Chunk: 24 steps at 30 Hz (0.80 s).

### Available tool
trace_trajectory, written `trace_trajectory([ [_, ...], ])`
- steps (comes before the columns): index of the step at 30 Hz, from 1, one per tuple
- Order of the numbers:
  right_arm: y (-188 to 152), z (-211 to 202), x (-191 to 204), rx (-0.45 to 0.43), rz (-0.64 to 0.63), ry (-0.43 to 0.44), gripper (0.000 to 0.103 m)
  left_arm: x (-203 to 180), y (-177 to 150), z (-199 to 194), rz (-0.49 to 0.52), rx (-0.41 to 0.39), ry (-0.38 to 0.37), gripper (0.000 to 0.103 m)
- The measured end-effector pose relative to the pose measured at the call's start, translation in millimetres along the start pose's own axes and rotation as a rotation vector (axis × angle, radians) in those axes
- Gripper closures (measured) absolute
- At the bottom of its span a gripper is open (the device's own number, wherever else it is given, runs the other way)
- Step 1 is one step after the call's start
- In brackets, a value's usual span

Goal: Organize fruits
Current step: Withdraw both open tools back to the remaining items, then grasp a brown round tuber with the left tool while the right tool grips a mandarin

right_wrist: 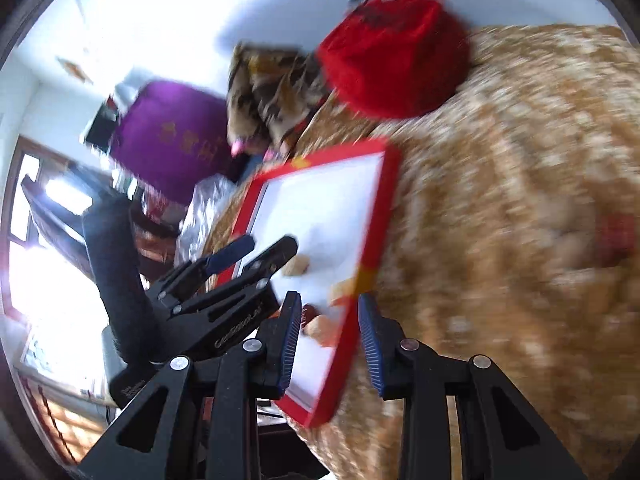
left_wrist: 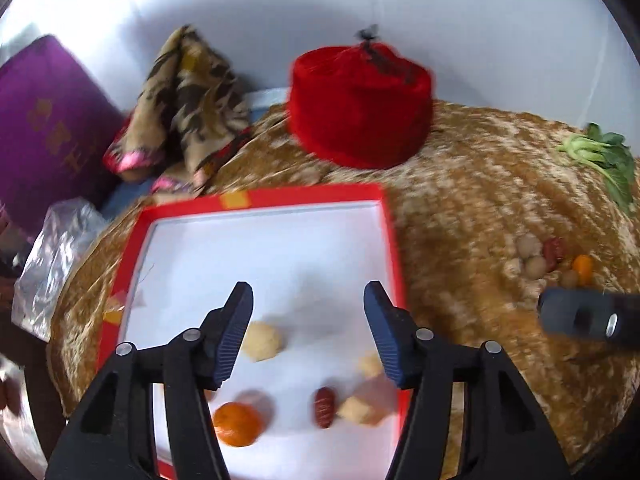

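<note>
The left gripper (left_wrist: 308,332) hangs over the red-rimmed tray (left_wrist: 394,240) with its jaws about half open and nothing between them, probably because the tray is where the fruit gets gathered: an orange (left_wrist: 237,424), a red date (left_wrist: 324,407) and several pale round fruits (left_wrist: 263,341) already lie on its white floor. The right gripper (right_wrist: 329,344) has a narrow gap between its jaws, empty, astride the tray's near rim. More fruit (left_wrist: 554,259) waits in a small cluster on the mottled brown cloth (left_wrist: 480,184), well apart from the tray.
</note>
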State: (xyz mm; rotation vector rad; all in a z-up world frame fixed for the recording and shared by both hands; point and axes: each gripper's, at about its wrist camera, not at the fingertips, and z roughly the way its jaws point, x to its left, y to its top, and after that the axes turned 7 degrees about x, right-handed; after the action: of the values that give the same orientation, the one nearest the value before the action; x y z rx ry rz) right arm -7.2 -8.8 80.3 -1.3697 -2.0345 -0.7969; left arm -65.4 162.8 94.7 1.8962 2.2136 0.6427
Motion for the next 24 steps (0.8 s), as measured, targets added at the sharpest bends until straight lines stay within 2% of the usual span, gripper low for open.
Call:
trace_trajectory([
  [4, 4, -59, -45, -0.108, 0.092, -0.014, 0.071, -47, 4, -7, 0.117, -0.042, -0.047, 0.036],
  [8, 3, -105, -90, -0.178, 0.192, -0.045, 0.070, -97, 1, -4, 0.259, -0.050, -0.067, 0.036],
  [11, 0, -120, -117, -0.172, 0.264, -0.087, 0.070, -127, -1, -1, 0.329, -0.045, -0.096, 0.036],
  [14, -3, -120, -136, -0.127, 0.317, -0.131, 0.070, -147, -2, 1, 0.385, -0.045, -0.108, 0.036],
  [19, -5, -110, -153, -0.059, 0.358, -0.169, 0.067, -162, 0, 9, 0.412, -0.013, -0.154, 0.036],
  [21, -1, -103, -154, -0.045, 0.361, -0.174, 0.062, -167, -1, 11, 0.424, -0.002, -0.175, 0.036],
  [22, 0, -99, -154, -0.034, 0.364, -0.185, 0.056, -169, -1, 11, 0.432, -0.007, -0.163, 0.036],
  [24, 1, -93, -154, -0.018, 0.369, -0.206, 0.055, -170, -1, 13, 0.440, -0.011, -0.144, 0.036],
])
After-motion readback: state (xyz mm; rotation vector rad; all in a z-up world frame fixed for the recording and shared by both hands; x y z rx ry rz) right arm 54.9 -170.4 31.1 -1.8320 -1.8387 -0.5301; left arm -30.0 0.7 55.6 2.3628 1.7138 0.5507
